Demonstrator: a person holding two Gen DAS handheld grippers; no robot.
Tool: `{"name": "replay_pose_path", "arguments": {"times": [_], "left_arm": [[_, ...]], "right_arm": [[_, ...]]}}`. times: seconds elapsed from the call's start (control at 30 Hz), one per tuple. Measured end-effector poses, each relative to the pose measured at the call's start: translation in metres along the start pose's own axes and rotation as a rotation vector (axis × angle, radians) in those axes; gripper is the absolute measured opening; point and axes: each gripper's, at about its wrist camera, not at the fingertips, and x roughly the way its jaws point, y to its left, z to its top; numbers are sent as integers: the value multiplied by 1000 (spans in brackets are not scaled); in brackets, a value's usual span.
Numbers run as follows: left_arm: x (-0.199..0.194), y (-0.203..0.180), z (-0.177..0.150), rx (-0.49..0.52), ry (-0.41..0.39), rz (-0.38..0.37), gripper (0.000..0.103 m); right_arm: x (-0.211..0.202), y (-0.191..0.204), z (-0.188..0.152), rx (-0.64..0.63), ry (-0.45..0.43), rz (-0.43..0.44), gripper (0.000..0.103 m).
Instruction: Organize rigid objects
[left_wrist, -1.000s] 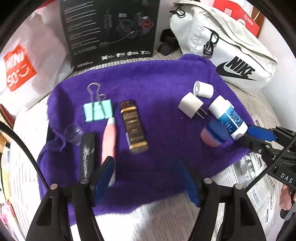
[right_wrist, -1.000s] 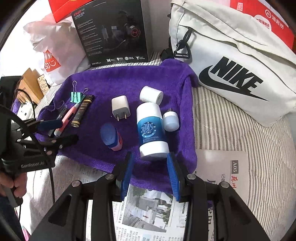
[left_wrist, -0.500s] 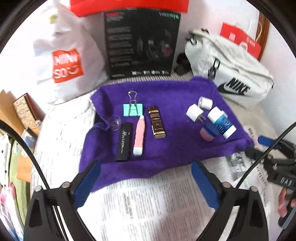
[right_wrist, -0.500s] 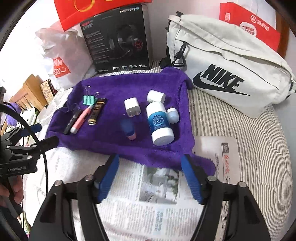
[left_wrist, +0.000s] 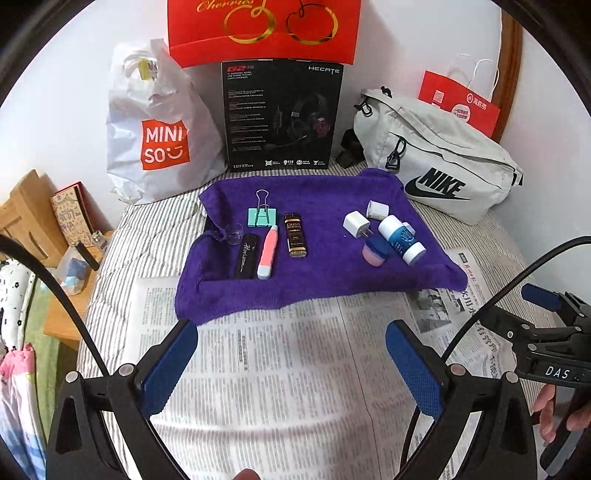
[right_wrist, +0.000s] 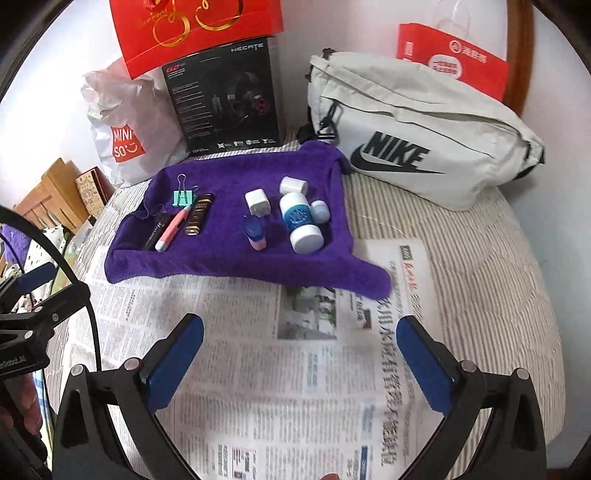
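1. Hovering over the newspaper (left_wrist: 280, 369), the left gripper (left_wrist: 291, 354) stands wide and empty; the right gripper's (right_wrist: 301, 354) jaws are opening, nothing between them.
2. All the items lie on the purple towel (left_wrist: 325, 273), well apart from both grippers.
3. The bottle (right_wrist: 301, 221) lies on its side: probably light, smooth and apt to roll, so pinch it across the middle.
4. The charger (right_wrist: 257, 202) looks hard and boxy; take its flat sides, clear of the prongs.
5. The pink pen (left_wrist: 266, 254) and the clip (left_wrist: 261, 216) look light and stiff; grip across their width.
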Motion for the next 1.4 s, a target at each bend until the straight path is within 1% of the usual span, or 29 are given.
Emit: {"name": "replay_pose_path", "arguments": {"times": [0.3,0.6,1.03,1.4], "left_arm": [[-23,-2,-13,-32,-5,8,103],[-34,-9,-16,-14,-11,18,103],[-44,-13,-17,2,-20,37,103],[-47,-14,-16,5,-18,31,103]], "right_arm": [[-21,-4,-15,0,4,-15,103],[-31,-7,-18,15,6,-21,103],[-33,-4,-23,9,10,-20,103],[-34,-6,-25,14,10,-22,103]]}}
